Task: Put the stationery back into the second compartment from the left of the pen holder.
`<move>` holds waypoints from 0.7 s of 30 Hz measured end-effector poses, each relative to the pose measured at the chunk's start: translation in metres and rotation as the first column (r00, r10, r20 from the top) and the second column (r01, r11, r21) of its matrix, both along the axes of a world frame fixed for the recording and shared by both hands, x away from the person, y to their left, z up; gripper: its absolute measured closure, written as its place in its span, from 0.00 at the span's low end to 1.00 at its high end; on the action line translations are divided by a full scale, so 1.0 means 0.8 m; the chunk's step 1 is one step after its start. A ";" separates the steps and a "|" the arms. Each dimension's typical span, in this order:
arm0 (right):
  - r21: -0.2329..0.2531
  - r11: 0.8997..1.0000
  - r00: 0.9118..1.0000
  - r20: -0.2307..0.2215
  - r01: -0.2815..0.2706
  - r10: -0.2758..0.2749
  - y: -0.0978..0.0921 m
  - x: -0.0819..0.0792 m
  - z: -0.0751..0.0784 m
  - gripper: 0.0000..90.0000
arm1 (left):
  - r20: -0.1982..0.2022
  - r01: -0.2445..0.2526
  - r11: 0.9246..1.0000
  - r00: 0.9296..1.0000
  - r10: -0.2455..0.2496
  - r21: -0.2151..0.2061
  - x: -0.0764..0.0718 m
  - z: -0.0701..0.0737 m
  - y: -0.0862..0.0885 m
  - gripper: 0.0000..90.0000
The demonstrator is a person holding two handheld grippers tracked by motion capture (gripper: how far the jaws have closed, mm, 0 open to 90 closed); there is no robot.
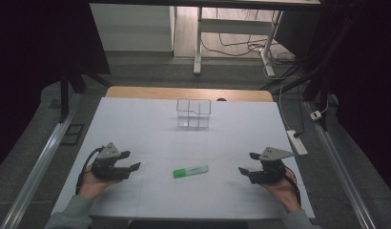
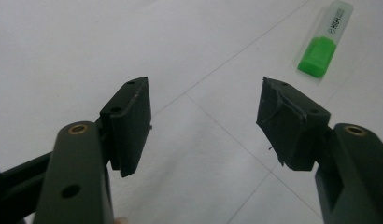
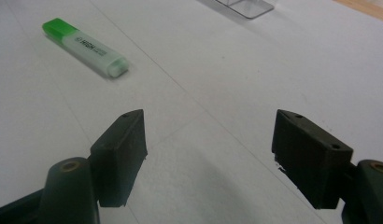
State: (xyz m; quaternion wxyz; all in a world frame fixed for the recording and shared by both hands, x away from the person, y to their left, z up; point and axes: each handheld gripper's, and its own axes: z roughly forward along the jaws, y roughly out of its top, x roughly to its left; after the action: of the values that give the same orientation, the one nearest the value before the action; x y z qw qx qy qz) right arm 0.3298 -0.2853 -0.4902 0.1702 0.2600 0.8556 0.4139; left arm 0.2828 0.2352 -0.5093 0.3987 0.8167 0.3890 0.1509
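Note:
A green highlighter (image 1: 190, 171) lies flat on the white table (image 1: 150, 124), near the front middle, its green cap toward the left. It also lies at the upper right of the left gripper view (image 2: 325, 39) and at the upper left of the right gripper view (image 3: 85, 45). My left gripper (image 1: 129, 161) rests at the front left, held by a hand, jaws open and empty (image 2: 203, 116). At the front right my right gripper (image 1: 247, 163) is likewise open with nothing between its jaws (image 3: 208, 149). The highlighter lies between the two grippers, apart from both.
A clear divided organiser box (image 1: 194, 113) stands toward the back middle of the table; its corner (image 3: 245, 7) peeks in at the top of the right gripper view. A white power strip (image 1: 297, 141) lies off the table's right edge. Desk legs and cables stand beyond.

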 end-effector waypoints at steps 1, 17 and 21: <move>-0.003 1.000 1.000 -0.001 -0.005 0.005 0.002 0.001 0.002 0.29 | 0.000 -0.001 1.000 1.000 0.001 0.001 0.000 0.000 0.000 0.39; -0.059 0.986 0.988 -0.035 -0.155 0.153 0.054 0.018 0.019 0.31 | -0.015 0.012 1.000 1.000 -0.012 0.008 0.001 -0.006 -0.005 0.39; -0.060 0.980 0.982 -0.040 -0.189 0.187 0.070 0.021 0.025 0.31 | -0.015 0.009 1.000 1.000 -0.009 0.005 0.000 -0.006 -0.004 0.39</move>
State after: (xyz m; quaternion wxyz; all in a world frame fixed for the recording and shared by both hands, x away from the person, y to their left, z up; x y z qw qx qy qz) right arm 0.3470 -0.2290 -0.4704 0.1239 0.1792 0.8919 0.3964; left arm 0.2832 0.2317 -0.5145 0.3942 0.8205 0.3881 0.1439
